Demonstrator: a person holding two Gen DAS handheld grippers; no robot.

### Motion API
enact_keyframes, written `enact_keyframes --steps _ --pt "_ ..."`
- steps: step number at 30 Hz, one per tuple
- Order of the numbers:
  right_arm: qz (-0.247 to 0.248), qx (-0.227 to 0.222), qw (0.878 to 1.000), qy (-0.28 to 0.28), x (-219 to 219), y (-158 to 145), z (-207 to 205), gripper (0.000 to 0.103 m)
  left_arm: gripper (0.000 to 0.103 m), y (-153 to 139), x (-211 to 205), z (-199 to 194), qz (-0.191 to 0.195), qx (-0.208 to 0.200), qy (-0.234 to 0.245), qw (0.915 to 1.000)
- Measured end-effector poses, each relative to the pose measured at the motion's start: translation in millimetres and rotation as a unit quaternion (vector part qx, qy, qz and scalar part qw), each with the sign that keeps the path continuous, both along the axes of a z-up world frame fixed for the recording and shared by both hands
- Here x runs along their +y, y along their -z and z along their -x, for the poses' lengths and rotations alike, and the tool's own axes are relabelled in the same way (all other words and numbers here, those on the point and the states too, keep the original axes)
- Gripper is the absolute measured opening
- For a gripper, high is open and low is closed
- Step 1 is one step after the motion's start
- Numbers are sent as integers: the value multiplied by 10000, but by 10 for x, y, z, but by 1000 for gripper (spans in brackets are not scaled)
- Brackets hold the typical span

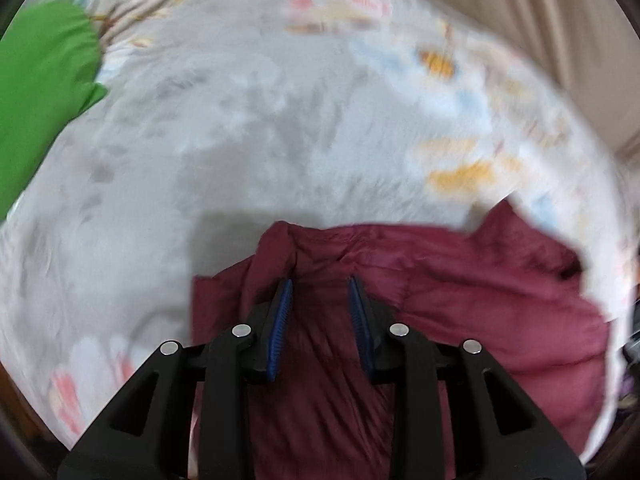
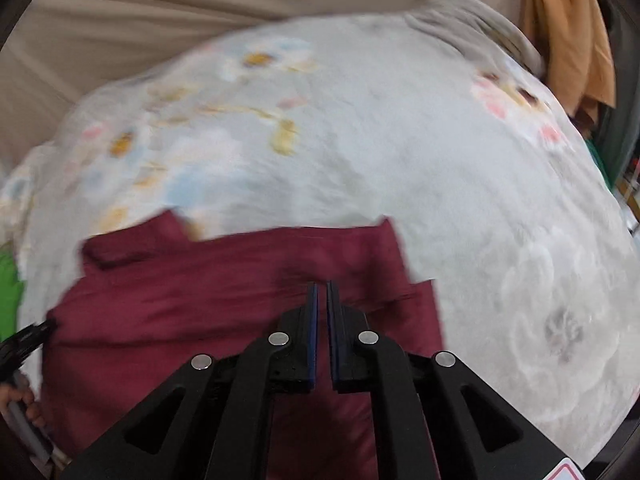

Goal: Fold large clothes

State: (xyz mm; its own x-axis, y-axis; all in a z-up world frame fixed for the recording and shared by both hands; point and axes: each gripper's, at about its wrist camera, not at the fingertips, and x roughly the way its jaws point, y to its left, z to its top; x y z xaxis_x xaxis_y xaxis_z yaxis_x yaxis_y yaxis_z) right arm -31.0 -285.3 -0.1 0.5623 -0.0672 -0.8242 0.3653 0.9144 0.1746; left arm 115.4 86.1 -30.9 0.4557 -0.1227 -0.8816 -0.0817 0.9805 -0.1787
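The maroon garment is lying on the near part of a pale floral bedspread, partly doubled over, with a green cloth at the far left and an orange cloth hanging at the far right. The left gripper is standing part-open just above a raised fold; no cloth seems to be pinched between its blue pads, though blur is making this hard to judge. The right gripper is showing only a narrow slit between its pads, with nothing caught in it. The fabric is looking thin, light and limp, creasing and slumping readily, so it is likely sliding and sagging when lifted from one point. Pinching the far edge near both corners, one gripper at each, is probably keeping it taut.
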Motion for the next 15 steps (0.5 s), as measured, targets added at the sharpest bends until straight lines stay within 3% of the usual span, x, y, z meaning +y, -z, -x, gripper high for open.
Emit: enact_keyframes --steps 3,8,10,15 --pt "-87 7 9969 -778 540 -110 15 7 36 -263 156 326 202 -211 -12 9996" --pt "-183 265 9868 -1588 1210 36 -358 7 36 -242 336 675 478 39 -111 9988" --pt "-218 378 9847 -1689 1363 109 -500 7 36 -175 387 788 652 161 -180 9976" --pt "-240 807 9821 -1684 1529 448 -836 7 36 80 378 994 678 488 -188 9963"
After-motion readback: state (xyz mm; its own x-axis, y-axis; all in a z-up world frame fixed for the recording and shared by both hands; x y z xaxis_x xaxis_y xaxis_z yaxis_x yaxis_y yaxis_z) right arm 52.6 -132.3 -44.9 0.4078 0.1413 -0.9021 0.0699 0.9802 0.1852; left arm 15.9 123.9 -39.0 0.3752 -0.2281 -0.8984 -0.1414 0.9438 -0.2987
